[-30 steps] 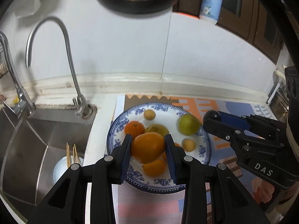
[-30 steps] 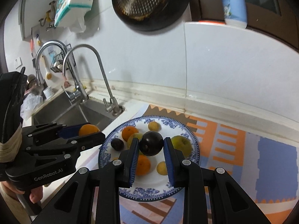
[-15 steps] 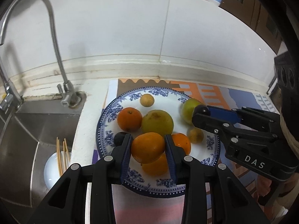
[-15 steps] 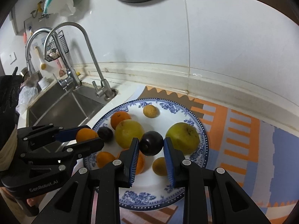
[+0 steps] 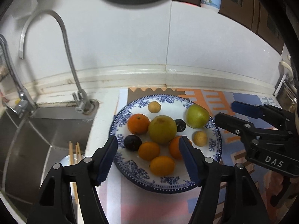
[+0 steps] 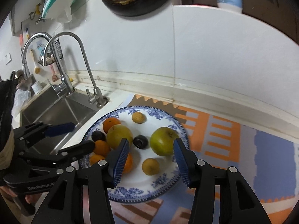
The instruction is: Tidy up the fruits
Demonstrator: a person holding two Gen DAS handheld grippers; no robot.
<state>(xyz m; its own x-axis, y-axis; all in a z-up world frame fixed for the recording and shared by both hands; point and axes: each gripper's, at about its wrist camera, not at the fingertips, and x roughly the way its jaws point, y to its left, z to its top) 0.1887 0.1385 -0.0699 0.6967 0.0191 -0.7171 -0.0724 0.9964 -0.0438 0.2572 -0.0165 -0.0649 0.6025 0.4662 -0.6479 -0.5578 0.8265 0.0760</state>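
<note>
We see the fruits all lying on the blue-patterned plate (image 5: 214, 134), which sits on the mat (image 6: 271, 149) right of the sink (image 5: 46, 130). Our left gripper (image 5: 148, 149) has just been opening and holds nothing; likewise our right gripper (image 6: 151, 151), the dark plum (image 6: 140, 141) loose beyond it. Round fruit could roll off the plate's near rim if nudged.
</note>
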